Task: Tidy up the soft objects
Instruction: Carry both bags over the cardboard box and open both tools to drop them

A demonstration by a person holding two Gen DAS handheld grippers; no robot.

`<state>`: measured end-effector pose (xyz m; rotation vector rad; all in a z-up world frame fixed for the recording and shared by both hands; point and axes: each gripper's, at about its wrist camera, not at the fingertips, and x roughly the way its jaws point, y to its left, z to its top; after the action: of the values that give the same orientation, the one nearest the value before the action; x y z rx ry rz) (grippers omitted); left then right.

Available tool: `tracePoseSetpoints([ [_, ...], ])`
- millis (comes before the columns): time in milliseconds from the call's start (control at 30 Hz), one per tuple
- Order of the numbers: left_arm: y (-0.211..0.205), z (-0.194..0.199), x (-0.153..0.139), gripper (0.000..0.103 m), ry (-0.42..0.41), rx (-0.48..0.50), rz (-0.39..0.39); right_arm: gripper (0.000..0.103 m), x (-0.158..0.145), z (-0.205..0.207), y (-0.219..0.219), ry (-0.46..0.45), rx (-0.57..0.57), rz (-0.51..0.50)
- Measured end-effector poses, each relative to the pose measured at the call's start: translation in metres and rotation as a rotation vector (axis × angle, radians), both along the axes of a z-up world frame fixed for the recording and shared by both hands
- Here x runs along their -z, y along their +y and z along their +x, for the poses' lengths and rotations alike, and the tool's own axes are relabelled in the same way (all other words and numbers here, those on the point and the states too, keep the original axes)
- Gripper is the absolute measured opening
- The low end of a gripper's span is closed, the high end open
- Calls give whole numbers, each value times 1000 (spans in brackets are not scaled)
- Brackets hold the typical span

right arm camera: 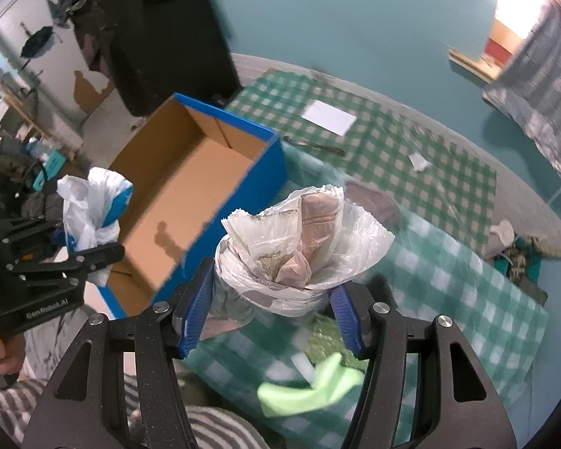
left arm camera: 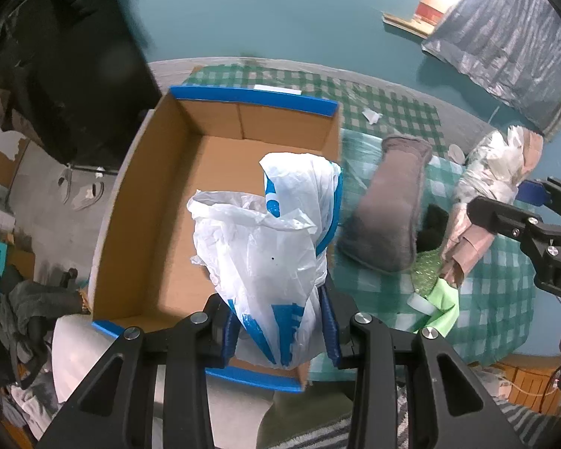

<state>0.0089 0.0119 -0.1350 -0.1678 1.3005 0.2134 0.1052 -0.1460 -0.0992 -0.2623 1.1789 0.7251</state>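
My left fingers (left arm camera: 280,331) pinch the white-and-blue bag (left arm camera: 269,239) directly over the open box (left arm camera: 157,202); right fingers (right arm camera: 271,310) pinch a clear bag (right arm camera: 299,239), box at upper left, farther off.

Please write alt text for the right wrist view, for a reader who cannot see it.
The right gripper holds a crumpled translucent plastic bag above a green checked cloth. At left, the left gripper holds a white and blue bag beside an open blue cardboard box.

A crumpled white-and-blue plastic bag (left arm camera: 269,247) hangs over the open cardboard box (left arm camera: 161,202); a translucent bag bundle (right arm camera: 299,247) stands upright.
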Motion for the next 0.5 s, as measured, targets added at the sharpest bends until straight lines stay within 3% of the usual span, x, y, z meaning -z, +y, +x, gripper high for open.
tracePoseSetpoints([
  [500,53,-6,5,37,7,-96,20,60,5,0,86,-15,-146,1],
])
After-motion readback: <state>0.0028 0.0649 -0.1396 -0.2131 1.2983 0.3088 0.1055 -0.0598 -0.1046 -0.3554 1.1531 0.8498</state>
